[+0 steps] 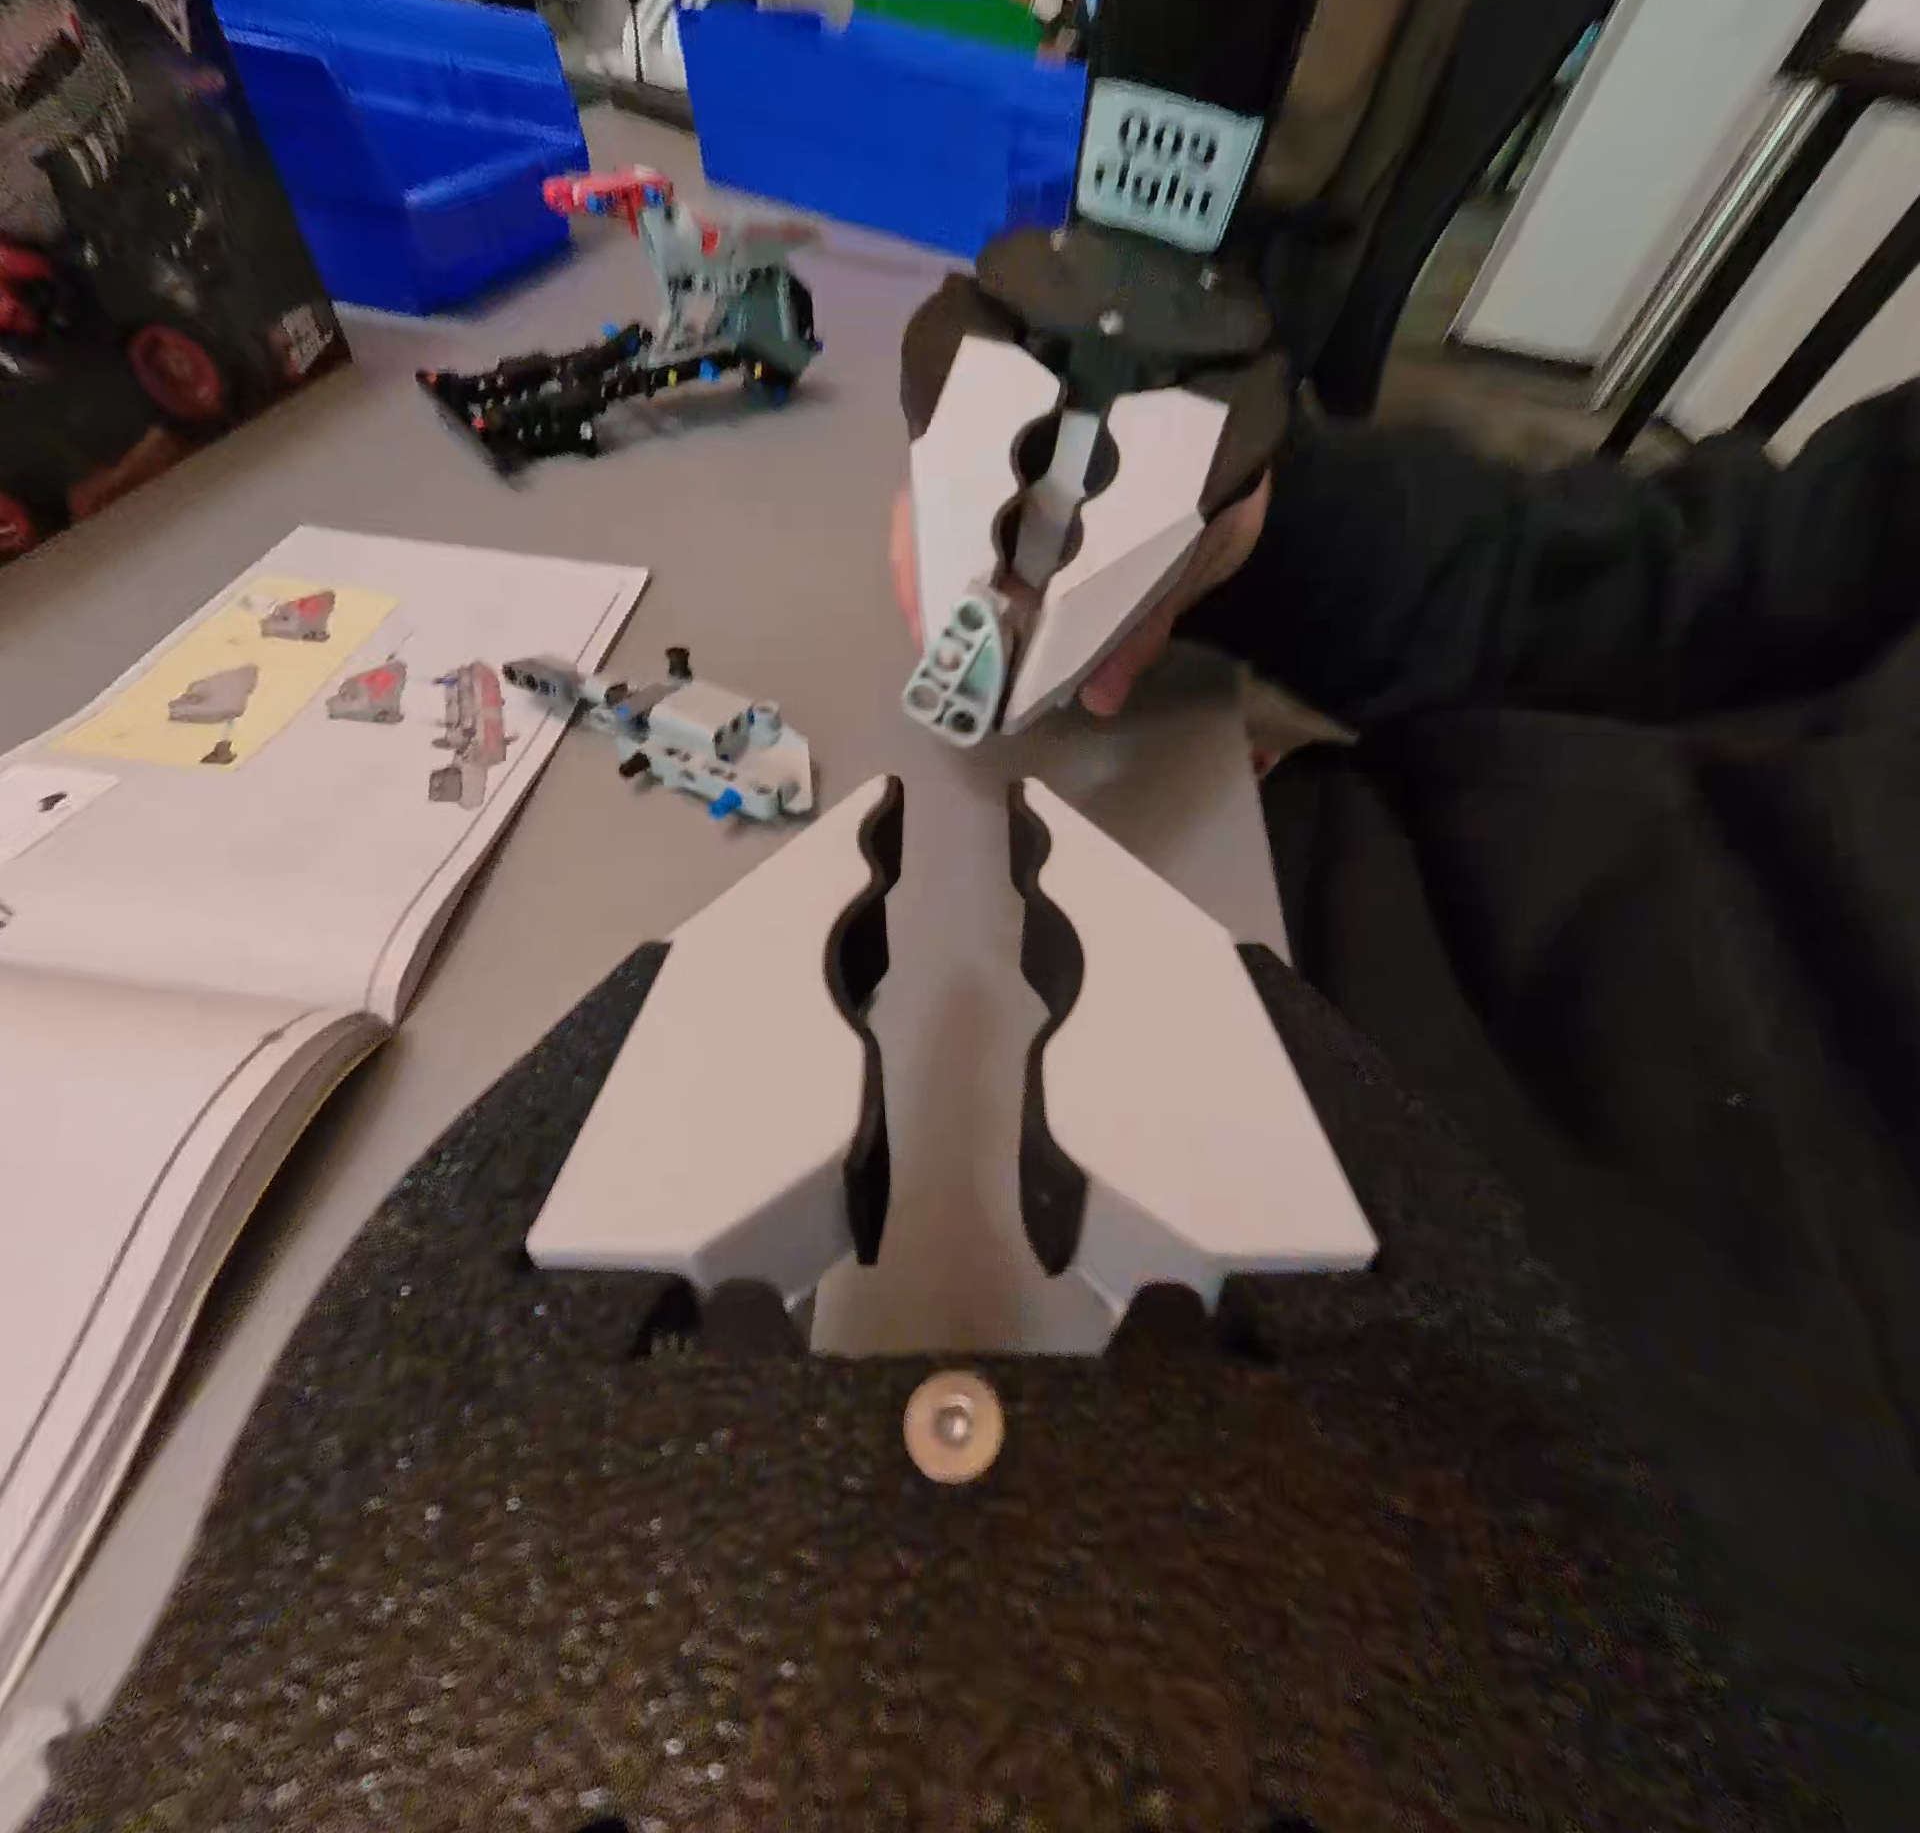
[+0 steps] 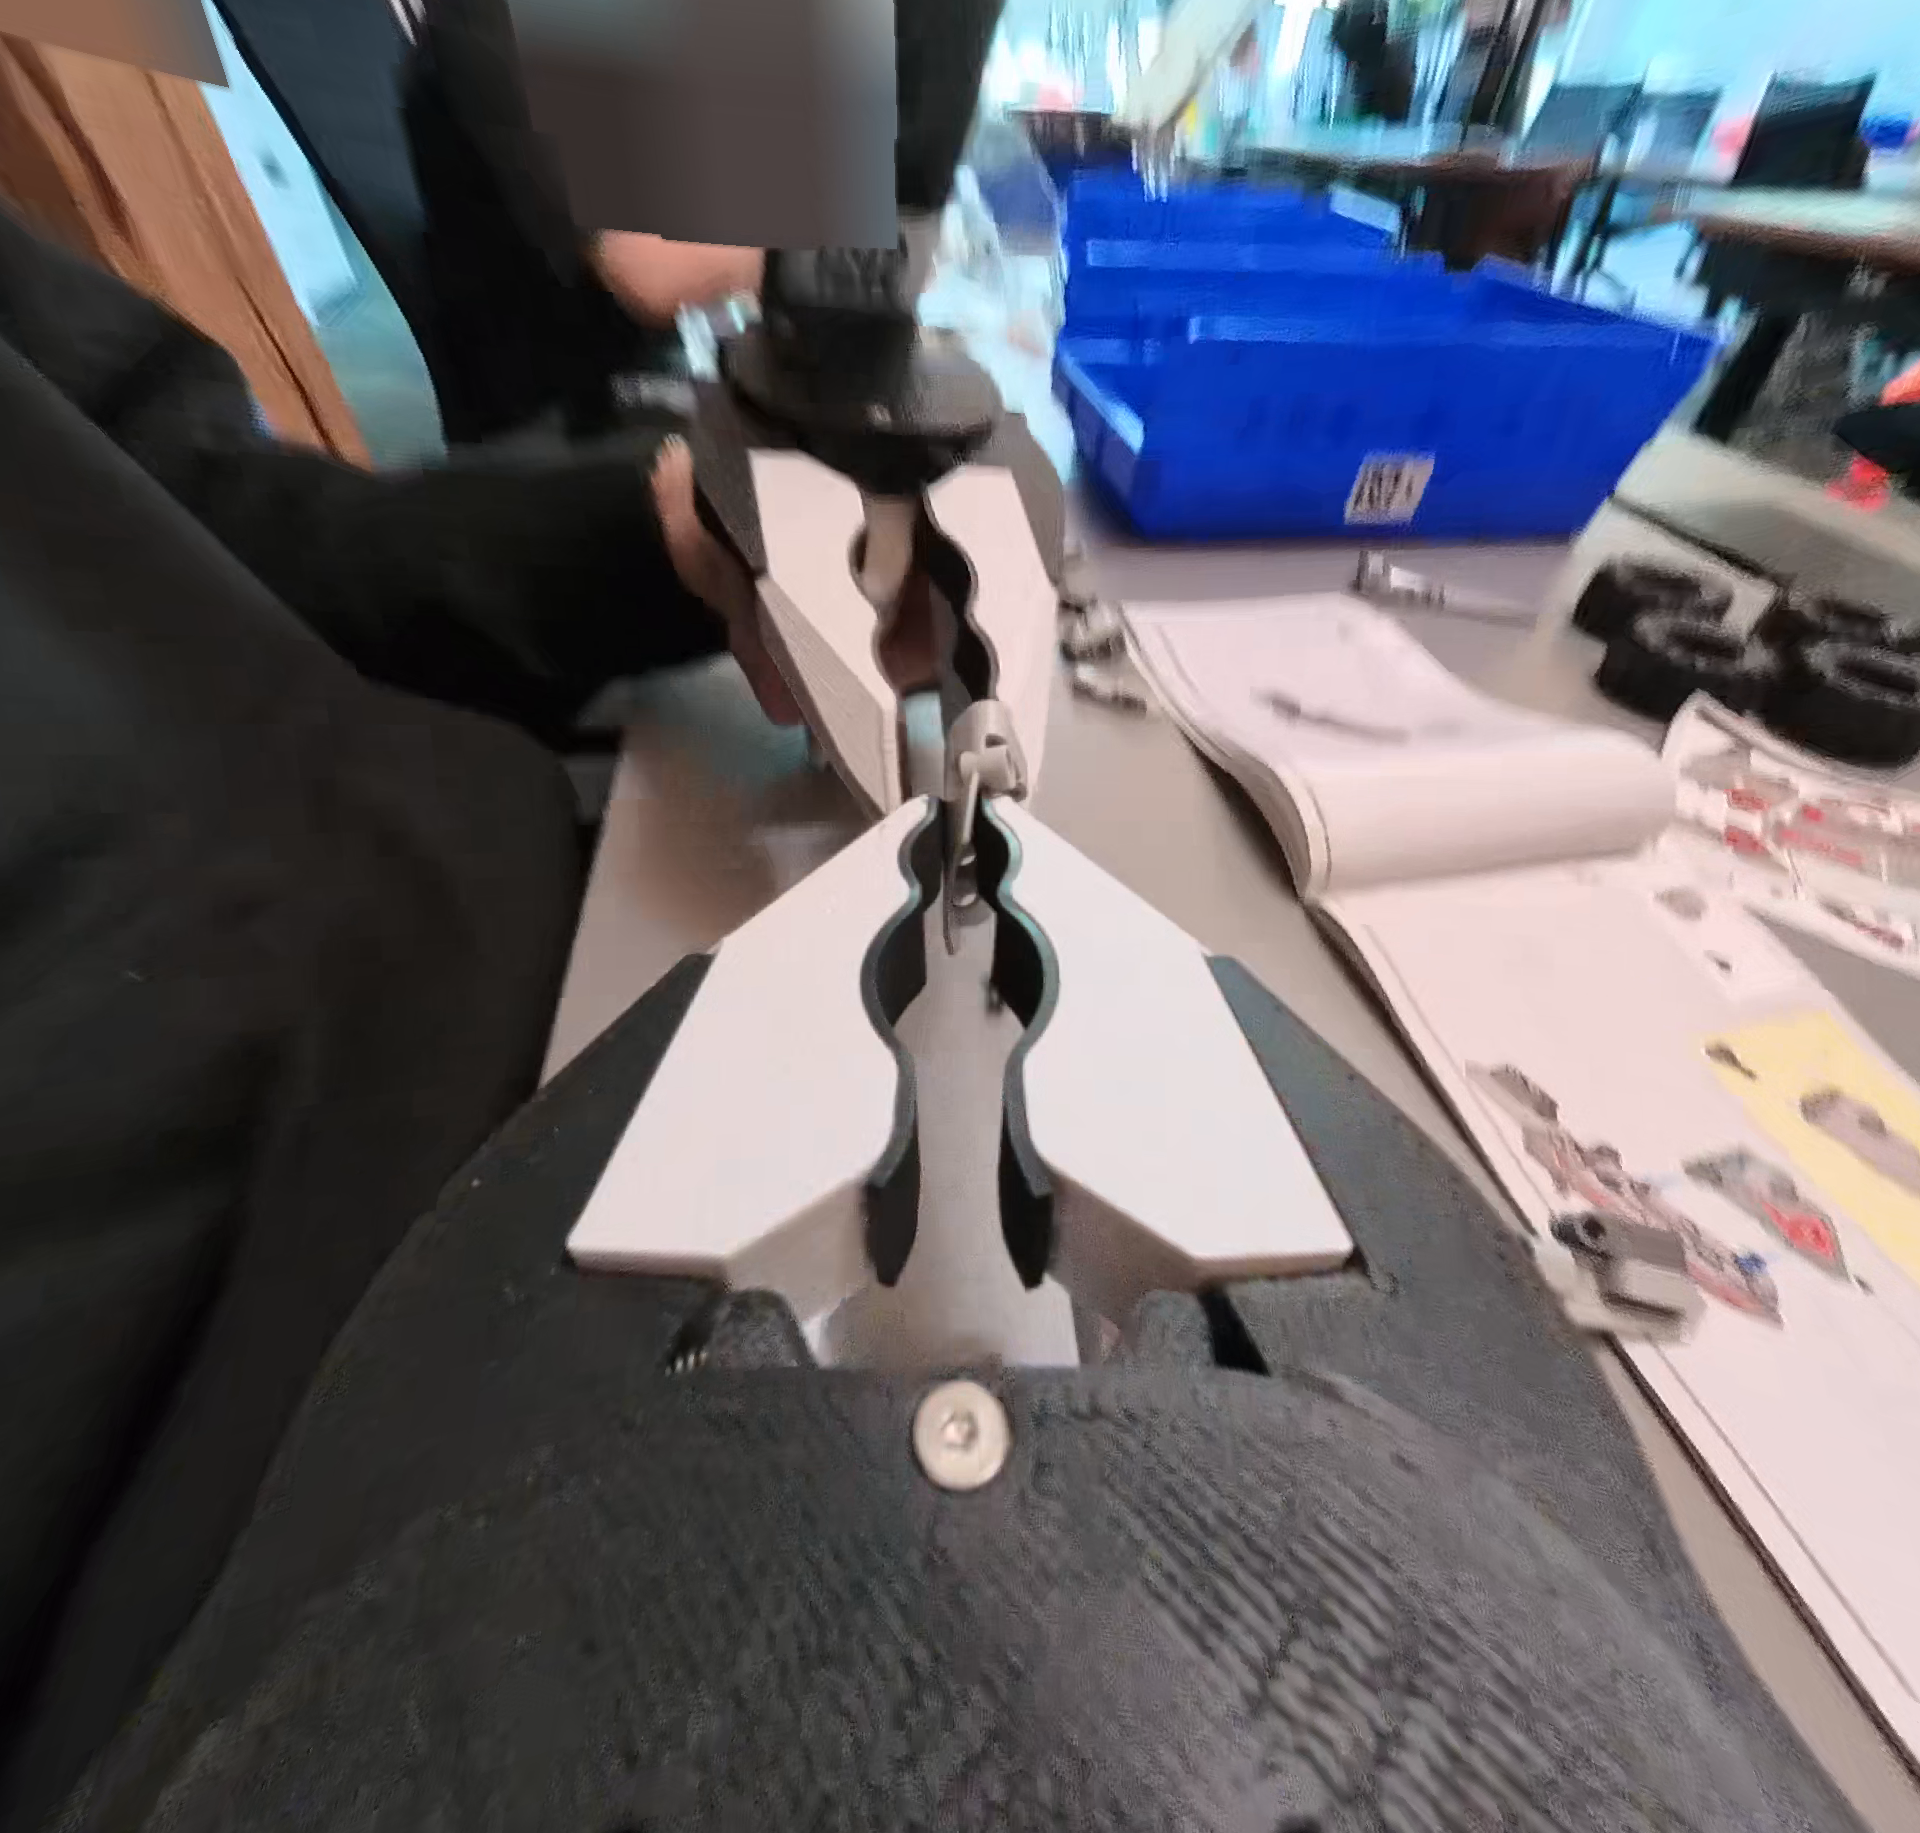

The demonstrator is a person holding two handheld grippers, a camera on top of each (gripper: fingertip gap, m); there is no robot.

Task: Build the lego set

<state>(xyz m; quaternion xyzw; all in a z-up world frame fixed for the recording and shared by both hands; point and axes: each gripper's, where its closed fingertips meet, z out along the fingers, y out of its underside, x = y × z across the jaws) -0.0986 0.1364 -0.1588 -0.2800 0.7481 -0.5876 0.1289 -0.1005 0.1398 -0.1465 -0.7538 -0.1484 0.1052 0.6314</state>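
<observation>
My right gripper (image 2: 961, 827) is pinched on a small grey piece (image 1: 956, 677), held up over the near edge of the table (image 1: 748, 526). My left gripper (image 1: 951, 796) is parted and empty, pointing at that piece. Left of it lies a small grey block (image 1: 712, 739) of joined parts beside the open instruction book (image 1: 312, 775). Farther off sits a larger black and grey section (image 1: 644, 349). I judge the build partway: sub-assemblies exist, joining remains

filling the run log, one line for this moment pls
left tongs open, empty | right tongs shut on grey lego piece | small grey assembly beside open manual
</observation>
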